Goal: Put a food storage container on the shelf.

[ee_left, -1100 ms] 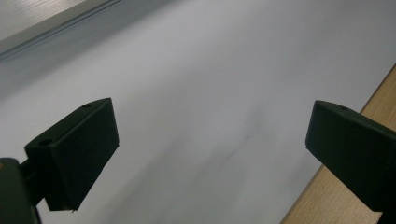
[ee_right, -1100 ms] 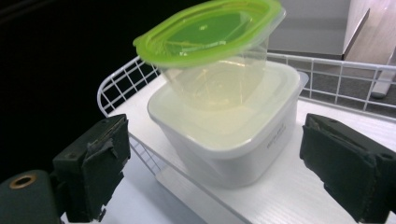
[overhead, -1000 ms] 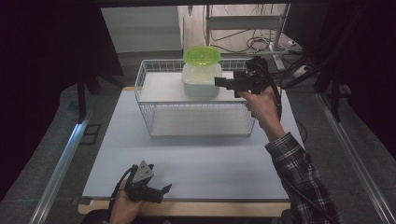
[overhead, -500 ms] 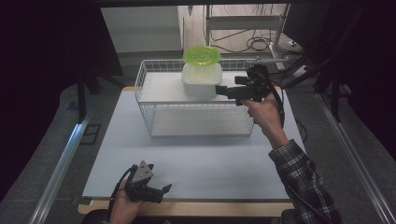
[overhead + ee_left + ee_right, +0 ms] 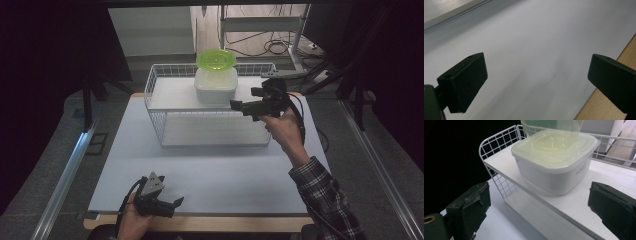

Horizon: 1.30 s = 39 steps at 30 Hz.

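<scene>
1. Right gripper point(image 5: 239, 105) is held in the air just right of the white container point(image 5: 215, 85), jaws pointed at it. Jaws spread wide, nothing between them.
2. In the right gripper view the white container point(image 5: 554, 160) sits ahead of the jaws and above the gap between them, not touching either pad. It is near, but apart from the jaw tips.
3. Container stands on the upper shelf of the wire rack point(image 5: 155, 75), toward the rack's back rail, roughly mid-width. Upright, lid on, base flat on the shelf.
4. Container is close to square with rounded corners, no clear long axis. One corner faces the right gripper; a side wall carries small printed text, too small to read.
5. Green bowl point(image 5: 216, 58) rests on the container's lid, centred over it.
6. Left gripper point(image 5: 176, 204) lies low over the table point(image 5: 210, 170) at its near edge, well apart from the rack. Jaws released, wide apart, nothing in them; the left gripper view shows bare tabletop between them.
7. Count: 1 white container, 1 green bowl, 1 wire rack with 2 shelves, 2 grippers.
</scene>
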Tool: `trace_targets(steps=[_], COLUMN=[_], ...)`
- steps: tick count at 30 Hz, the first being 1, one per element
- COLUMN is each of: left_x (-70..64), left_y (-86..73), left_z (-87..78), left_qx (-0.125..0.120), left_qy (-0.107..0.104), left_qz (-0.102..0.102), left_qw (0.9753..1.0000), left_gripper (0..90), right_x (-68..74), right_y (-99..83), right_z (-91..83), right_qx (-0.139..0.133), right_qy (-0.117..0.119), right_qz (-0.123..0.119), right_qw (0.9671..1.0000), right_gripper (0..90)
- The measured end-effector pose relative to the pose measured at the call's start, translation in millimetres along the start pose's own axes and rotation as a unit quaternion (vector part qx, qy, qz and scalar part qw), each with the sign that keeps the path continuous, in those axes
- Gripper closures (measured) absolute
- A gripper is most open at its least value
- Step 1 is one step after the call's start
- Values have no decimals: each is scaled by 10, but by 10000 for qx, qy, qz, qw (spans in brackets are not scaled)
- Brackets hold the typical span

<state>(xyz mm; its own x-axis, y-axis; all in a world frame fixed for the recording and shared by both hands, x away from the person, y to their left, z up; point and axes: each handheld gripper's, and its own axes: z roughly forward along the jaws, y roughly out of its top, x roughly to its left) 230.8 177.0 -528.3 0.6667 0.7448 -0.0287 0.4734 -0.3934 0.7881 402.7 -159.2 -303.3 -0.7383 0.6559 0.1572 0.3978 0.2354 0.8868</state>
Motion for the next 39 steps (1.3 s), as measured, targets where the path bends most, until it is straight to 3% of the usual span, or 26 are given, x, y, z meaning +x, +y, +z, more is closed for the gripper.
trace_targets(steps=[6, 15, 39], left_x=[1, 0, 0], left_y=[0, 0, 0], left_z=[0, 1, 2], left_qx=[-4, 3, -22], left_qy=[-3, -4, -36], left_qz=[-4, 0, -15], left_qw=[10000, 10000, 10000], left_gripper=[22, 22, 20], right_x=[24, 46, -11], right_y=[-72, -191, -557], right_z=[-7, -6, -87], right_qx=[15, 62, 222], right_qy=[-37, -20, -184], right_qz=[-121, -113, -268], right_qw=[9999, 9999, 9992], right_gripper=[46, 46, 19])
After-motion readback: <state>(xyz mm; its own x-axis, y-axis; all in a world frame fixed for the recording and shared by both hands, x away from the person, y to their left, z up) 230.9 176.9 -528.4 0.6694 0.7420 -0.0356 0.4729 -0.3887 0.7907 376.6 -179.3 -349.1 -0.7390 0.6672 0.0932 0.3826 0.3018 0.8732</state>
